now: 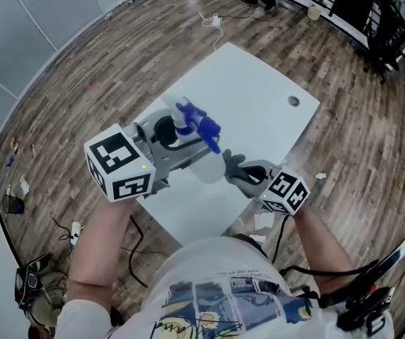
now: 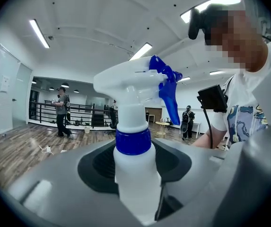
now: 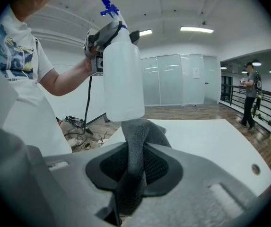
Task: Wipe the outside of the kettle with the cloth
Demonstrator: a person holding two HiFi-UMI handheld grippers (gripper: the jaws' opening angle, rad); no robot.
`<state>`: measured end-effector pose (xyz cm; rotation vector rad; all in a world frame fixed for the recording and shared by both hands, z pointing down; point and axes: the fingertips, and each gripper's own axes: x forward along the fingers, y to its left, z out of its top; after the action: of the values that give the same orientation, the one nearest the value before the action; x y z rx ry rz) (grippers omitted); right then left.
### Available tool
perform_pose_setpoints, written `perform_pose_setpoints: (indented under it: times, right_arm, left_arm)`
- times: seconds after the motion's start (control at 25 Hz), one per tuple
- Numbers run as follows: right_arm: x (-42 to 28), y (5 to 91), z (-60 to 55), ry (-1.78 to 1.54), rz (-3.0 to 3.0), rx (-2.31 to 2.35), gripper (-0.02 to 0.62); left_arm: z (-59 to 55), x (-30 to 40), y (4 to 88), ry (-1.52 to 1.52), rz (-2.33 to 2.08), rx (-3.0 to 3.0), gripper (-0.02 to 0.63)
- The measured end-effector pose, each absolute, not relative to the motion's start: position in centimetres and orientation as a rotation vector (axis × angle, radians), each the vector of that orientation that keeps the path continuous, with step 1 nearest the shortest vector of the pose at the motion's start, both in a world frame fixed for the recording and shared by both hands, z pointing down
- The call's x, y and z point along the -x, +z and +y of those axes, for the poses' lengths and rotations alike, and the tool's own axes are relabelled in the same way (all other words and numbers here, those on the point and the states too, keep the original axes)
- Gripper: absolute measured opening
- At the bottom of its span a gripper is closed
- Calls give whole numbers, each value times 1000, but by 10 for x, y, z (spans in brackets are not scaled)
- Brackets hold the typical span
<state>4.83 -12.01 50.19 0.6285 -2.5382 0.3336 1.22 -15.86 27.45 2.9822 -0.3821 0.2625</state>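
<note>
1. The left gripper (image 1: 181, 147) is clamped on a white spray bottle (image 1: 203, 167), held up over the white table (image 1: 259, 83).
2. The right gripper (image 1: 248, 179) pinches the grey cloth (image 1: 232, 164) just beside the bottle's base.
3. Both hang near the table's near edge, and wood floor (image 1: 82, 69) lies all round.

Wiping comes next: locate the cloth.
The grey cloth is pinched in the right gripper, right of centre in the head view, by the base of the left gripper's spray bottle.

Head view looks down; gripper views (close) share the bottle (image 3: 123, 79)
</note>
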Motion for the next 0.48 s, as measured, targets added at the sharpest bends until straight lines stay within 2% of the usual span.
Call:
perform_pose_setpoints:
  times: [0.48]
  right_arm:
    - [-103,505,-124,384,-2434,-915,74]
  left_arm:
    - [-232,12,347,239,-749,-2852,204]
